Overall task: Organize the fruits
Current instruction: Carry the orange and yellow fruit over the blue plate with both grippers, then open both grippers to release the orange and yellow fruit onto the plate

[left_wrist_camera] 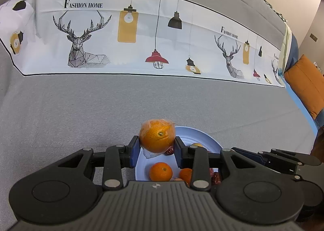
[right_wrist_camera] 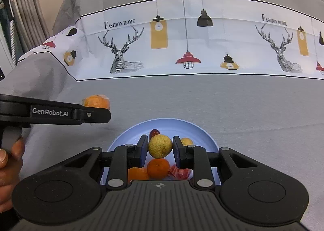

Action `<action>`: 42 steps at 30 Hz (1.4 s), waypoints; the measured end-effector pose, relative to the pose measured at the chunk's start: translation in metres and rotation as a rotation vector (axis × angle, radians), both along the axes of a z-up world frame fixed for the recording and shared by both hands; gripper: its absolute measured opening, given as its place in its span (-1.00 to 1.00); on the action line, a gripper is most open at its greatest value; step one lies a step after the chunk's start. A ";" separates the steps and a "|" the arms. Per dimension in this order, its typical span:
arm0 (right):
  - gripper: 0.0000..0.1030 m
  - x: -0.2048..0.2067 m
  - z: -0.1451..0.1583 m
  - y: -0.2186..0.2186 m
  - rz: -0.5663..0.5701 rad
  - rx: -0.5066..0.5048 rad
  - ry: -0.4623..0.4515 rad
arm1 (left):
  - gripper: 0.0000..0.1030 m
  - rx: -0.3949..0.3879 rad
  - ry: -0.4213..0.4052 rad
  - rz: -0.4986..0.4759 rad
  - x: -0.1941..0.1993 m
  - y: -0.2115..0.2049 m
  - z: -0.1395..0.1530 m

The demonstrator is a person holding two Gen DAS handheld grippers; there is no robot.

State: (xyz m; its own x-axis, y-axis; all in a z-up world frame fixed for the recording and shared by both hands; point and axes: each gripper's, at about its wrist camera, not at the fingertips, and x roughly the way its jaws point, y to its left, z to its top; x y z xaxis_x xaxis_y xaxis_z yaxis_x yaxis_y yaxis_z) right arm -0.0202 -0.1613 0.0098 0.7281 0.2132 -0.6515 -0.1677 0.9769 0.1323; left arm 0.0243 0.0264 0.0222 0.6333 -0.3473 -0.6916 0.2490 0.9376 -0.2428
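Note:
My left gripper (left_wrist_camera: 157, 151) is shut on a plastic-wrapped orange (left_wrist_camera: 157, 138), held above the left rim of a pale blue plate (left_wrist_camera: 194, 134). From the right wrist view the same wrapped orange (right_wrist_camera: 96, 101) shows behind the left gripper's finger. My right gripper (right_wrist_camera: 160, 148) is shut on a small yellow round fruit (right_wrist_camera: 160, 146) over the pale blue plate (right_wrist_camera: 168, 124). On the plate lie a small orange (right_wrist_camera: 158, 167), another orange fruit (right_wrist_camera: 137, 173), a dark red fruit (right_wrist_camera: 154, 132), a small yellow fruit (right_wrist_camera: 186, 141) and red wrapped pieces (right_wrist_camera: 179, 171).
A grey cloth (left_wrist_camera: 70, 113) covers the surface, with a white printed band (left_wrist_camera: 141, 34) of deer and lamps farther back. An orange cushion (left_wrist_camera: 307, 87) sits at the right edge. A person's hand (right_wrist_camera: 8, 162) grips the left gripper's handle at the left.

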 end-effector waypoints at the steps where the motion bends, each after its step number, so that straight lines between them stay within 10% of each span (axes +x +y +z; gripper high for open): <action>1: -0.46 0.000 -0.001 -0.001 -0.009 -0.003 0.003 | -0.24 0.000 0.001 -0.001 0.000 -0.001 0.000; 25: -0.46 0.006 -0.028 0.010 0.033 -0.081 0.174 | -0.05 0.007 -0.039 -0.171 -0.010 -0.041 -0.008; 35: 0.36 0.005 -0.028 0.006 -0.010 -0.086 0.164 | 0.61 0.028 -0.068 -0.146 -0.013 -0.040 -0.005; 42: 0.79 0.000 -0.019 -0.009 -0.086 -0.051 0.103 | 0.72 0.104 -0.121 -0.114 -0.029 -0.037 -0.004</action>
State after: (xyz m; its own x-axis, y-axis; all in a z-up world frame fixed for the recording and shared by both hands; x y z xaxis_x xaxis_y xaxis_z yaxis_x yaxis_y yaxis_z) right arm -0.0201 -0.1704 -0.0090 0.6710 0.1177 -0.7321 -0.0715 0.9930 0.0942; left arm -0.0048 -0.0103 0.0184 0.6744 -0.3526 -0.6487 0.3768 0.9200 -0.1083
